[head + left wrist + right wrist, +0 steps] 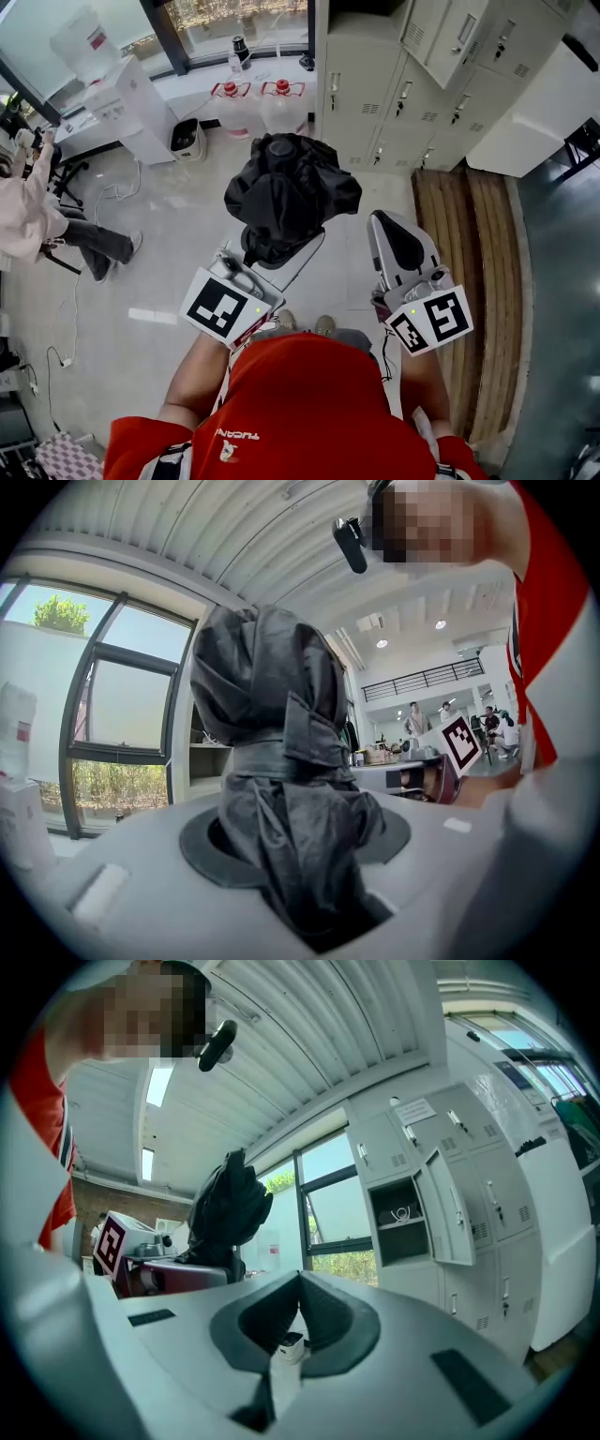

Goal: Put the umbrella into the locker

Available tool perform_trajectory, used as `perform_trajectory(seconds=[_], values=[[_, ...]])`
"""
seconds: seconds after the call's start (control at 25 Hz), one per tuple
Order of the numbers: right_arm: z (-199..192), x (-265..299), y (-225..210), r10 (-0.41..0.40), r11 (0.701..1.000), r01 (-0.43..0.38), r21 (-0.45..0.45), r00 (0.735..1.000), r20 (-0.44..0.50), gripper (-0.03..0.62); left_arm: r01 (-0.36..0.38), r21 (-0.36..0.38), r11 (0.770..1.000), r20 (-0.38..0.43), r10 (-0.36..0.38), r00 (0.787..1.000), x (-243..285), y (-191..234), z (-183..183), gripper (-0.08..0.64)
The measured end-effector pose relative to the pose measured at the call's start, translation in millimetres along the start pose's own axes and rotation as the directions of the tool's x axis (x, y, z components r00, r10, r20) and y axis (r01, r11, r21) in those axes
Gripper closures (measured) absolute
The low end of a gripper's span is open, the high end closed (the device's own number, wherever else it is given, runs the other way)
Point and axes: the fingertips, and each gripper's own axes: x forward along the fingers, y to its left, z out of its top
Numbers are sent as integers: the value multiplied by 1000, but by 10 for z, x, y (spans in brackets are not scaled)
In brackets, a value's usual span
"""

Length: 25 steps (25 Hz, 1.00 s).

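A folded black umbrella (291, 192) stands upright in front of me, and my left gripper (272, 248) is shut on its lower part. In the left gripper view the umbrella (272, 761) fills the gap between the jaws of the left gripper (295, 846), bundled by a strap. My right gripper (394, 230) is level beside it on the right, shut and empty. In the right gripper view the right gripper (300, 1283) has its jaws meeting at the tip, with the umbrella (230, 1208) to its left. Grey lockers (394, 94) stand ahead; one compartment (401, 1221) is open, its door (450, 1213) swung out.
A white water dispenser (131, 108) and two water bottles (248, 103) stand by the window at the back left. A seated person (37, 216) is at the far left. A wooden slatted bench (469, 262) runs along the right, past a white cabinet (553, 103).
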Motion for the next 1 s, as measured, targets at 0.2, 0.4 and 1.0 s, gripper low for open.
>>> perform_trajectory(seconds=[0.2, 0.4, 1.0], values=[[15, -53, -178, 19, 1000, -19, 0, 1000, 5, 589, -23, 5, 1000, -15, 23, 1000, 178, -46, 1, 341], [46, -138, -333, 33, 999, -33, -21, 999, 7, 589, -44, 15, 999, -37, 45, 998, 352, -82, -34, 341], [-41, -68, -848, 12, 1000, -13, -23, 1000, -22, 589, -30, 40, 999, -14, 31, 999, 984, 29, -90, 341]])
